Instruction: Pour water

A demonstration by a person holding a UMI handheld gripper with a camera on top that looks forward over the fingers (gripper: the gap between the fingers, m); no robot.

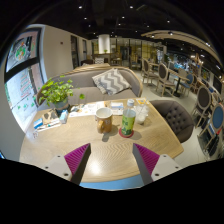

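We see our gripper (pixel 111 158) hanging above the near edge of a pale wooden table (pixel 60 145), its 2 fingers spread wide with nothing between them. Beyond the fingers, toward the far side of the table, stand a tan cup (pixel 105 121) and, just beside it, a clear glass (pixel 128 122) with something green inside; whether they touch we cannot tell. A potted plant (pixel 55 94) stands further along the table, and a sofa (pixel 100 84) with a striped cushion lies behind. We judge the pouring not yet begun: nothing is gripped and both vessels stand upright. The approach, the grasp, the tilt and the pour all remain.
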